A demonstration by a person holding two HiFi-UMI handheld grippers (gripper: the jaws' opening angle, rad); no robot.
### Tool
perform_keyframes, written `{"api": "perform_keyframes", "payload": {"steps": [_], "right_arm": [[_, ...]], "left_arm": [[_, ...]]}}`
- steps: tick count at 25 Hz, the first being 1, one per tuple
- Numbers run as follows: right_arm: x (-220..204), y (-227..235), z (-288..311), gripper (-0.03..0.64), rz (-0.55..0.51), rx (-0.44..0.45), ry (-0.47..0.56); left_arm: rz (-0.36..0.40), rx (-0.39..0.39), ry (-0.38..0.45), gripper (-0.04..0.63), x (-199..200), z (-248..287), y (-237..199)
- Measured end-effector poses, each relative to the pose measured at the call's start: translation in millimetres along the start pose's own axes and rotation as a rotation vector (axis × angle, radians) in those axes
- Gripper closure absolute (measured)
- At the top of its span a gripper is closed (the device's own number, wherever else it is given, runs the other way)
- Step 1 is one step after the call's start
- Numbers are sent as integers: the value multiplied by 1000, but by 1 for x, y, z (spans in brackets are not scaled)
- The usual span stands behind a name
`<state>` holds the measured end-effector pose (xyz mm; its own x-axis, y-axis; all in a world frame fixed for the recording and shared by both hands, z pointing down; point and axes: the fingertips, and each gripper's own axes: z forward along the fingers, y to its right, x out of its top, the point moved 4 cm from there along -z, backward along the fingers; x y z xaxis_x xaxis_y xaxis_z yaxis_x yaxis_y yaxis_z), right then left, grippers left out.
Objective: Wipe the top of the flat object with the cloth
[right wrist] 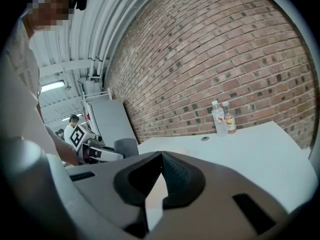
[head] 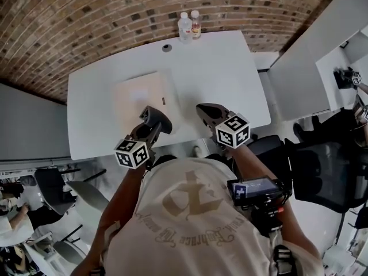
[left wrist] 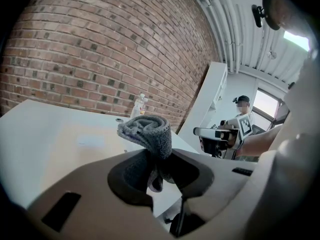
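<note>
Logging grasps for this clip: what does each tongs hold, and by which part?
Left tongs pinch the cloth by its bunched lower end; its rolled top sticks out. Right tongs: shut, empty.

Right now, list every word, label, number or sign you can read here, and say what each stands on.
Nothing reads clearly.
Shirt: ornate script under an emblem, upside down, too warped to read.
Bottles: labels too small.
Marker cubes: black-and-white squares, no letters.
Screen at the waist: too small.
</note>
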<state>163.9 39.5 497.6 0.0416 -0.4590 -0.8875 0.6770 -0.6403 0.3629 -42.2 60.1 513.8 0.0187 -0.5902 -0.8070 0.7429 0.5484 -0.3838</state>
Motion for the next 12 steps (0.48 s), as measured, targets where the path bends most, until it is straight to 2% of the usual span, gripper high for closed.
{"api": "perform_keyframes", "payload": {"steps": [12], "right_arm": [[-5,4,-3,595,-1,15,-5]], "left_arm": [[-2,18,-5,494,-4,5,4]]}}
